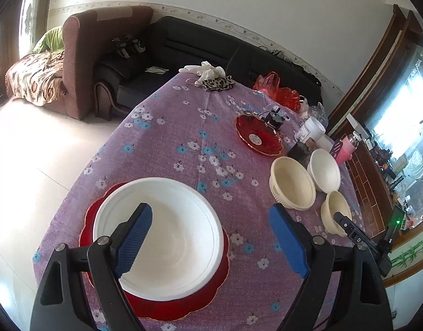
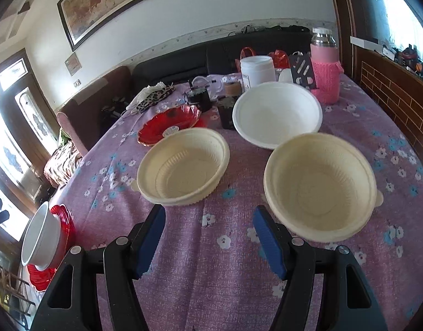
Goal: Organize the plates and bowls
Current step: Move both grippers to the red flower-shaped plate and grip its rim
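The tabletop point(image 1: 167, 127) is the largest thing, draped in a purple woven cloth printed with small white and blue flowers. On its near corner in the left wrist view lies a red plate point(image 1: 183, 306) with a scalloped, gold-edged rim, flat and glossy. A big white bowl point(image 1: 167, 237) sits upright on it, mouth up, round and smooth, covering most of the plate. The left tongs point(image 1: 211, 241) hang above it with blue ribbed pads spread wide; one pad is over the bowl's inside, the other out past its rim over the cloth, and they grip nothing.

In the right wrist view the right tongs point(image 2: 211, 238) are likewise wide apart and empty, hovering over bare cloth. Just ahead of them stand two cream bowls, both mouth up: the left cream bowl point(image 2: 183, 165) beyond the left pad and the right cream bowl point(image 2: 320, 184) close beside the right pad, each with a ribbed outer wall. Behind and between them rests a second white bowl point(image 2: 277, 114), upright and matte. Further back, to the left, a smaller red dish point(image 2: 170, 124) with fluted sides lies flat, a round label in its middle. A pink knitted bottle sleeve point(image 2: 325, 80) stands upright near the far edge.
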The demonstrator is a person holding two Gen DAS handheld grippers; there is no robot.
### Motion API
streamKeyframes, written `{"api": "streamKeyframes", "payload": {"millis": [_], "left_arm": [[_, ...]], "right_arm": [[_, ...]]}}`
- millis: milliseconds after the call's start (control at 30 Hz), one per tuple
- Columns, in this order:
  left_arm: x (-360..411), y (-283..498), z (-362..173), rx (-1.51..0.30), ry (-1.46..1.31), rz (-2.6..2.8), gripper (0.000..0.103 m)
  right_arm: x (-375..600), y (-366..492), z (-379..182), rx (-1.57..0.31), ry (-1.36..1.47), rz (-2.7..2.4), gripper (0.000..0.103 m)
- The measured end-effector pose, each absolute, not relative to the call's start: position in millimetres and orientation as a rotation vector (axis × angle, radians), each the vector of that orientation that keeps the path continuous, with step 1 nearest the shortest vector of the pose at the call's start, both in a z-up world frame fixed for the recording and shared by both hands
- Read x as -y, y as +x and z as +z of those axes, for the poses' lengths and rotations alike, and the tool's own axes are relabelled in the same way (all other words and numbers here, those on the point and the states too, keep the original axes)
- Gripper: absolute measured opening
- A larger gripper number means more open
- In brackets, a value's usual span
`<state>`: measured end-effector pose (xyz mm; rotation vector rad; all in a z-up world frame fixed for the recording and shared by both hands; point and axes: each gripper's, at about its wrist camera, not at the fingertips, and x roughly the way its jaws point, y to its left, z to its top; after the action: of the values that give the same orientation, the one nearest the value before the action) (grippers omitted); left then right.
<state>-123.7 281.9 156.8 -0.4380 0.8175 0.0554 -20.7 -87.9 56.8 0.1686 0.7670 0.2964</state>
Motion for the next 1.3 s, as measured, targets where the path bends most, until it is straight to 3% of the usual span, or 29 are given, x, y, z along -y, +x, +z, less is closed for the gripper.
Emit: {"api": "streamKeyframes", "payload": {"millis": [233, 467, 567, 667, 900, 1300], "left_arm": [[-291.2, -103.7, 215.8, -0.795, -0.481, 0.0, 0.087], [-296.2, -58.4, 265.7, -0.774, -0.474, -0.018, 0.088], [-301.1, -24.1, 265.1, -0.791, -0.477, 0.033, 0.088], [-301.8, 17.7, 250.3, -0.834, -0.476, 0.047, 0.088], [-297.5, 110.7, 178.8, -0.981, -0.47, 0.064, 0.088], [-257.5, 214.0, 48.1, -1.211, -0.511, 0.033, 0.088]], "right_arm": [[83.2, -4.7, 148.2, -0.626, 0.131, 0.305, 0.071], [61.9, 33.7, 257.8, -0.508, 0.106, 0.295, 0.089], [45.1, 58.5, 272.7, -0.53, 0.056, 0.266, 0.09], [30.3, 91.8, 260.6, -0.608, 0.039, 0.266, 0.09], [-3.7, 170.4, 161.2, -0.892, 0.083, 0.328, 0.09], [-48.0, 232.8, 54.2, -1.083, 0.036, 0.313, 0.086]]}}
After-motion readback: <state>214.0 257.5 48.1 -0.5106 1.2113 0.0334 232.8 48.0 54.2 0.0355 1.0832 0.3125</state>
